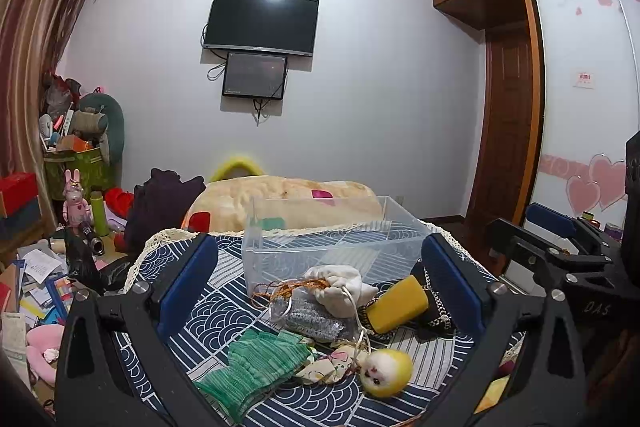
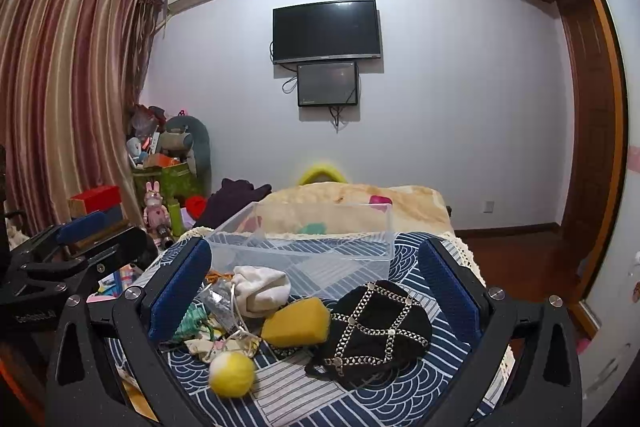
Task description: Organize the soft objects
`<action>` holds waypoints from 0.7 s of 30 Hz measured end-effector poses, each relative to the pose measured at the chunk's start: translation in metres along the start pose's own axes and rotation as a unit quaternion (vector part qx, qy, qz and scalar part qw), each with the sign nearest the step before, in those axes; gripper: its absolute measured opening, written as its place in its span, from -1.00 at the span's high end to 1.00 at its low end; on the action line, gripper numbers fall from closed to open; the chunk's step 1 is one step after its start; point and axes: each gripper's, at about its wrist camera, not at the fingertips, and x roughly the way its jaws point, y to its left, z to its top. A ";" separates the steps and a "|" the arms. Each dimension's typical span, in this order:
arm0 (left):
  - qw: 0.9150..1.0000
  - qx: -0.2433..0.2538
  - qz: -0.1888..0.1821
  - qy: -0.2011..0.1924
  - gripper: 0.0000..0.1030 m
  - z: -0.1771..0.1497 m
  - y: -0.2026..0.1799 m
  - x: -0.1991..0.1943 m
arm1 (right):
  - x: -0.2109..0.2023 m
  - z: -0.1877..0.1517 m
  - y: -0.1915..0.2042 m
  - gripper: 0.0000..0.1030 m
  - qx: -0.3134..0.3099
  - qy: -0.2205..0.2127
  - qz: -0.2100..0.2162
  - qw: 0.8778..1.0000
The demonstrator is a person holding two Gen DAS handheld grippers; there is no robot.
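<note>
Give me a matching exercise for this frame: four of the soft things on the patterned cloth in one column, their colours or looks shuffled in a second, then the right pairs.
Things
1. knit glove
2. sponge block
3. pouch with chain lattice
4. drawstring bag

Looks
A. off-white
B. black
C. green
D. mustard yellow

Pairs: 1-C, 2-D, 3-B, 4-A

All four lie on the cloth in front of the clear plastic bin, none inside it.
</note>
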 end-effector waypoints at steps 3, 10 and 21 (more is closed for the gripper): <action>1.000 0.001 0.000 0.000 -1.00 -0.001 0.000 0.000 | 0.000 0.000 0.000 -1.00 0.000 0.000 0.001 1.000; 1.000 -0.001 0.000 -0.001 -1.00 -0.001 0.000 -0.001 | -0.002 0.002 0.001 -1.00 0.000 -0.002 0.002 1.000; 1.000 0.000 -0.001 -0.002 -1.00 0.000 0.000 -0.002 | -0.004 0.003 0.001 -1.00 0.000 -0.003 0.003 1.000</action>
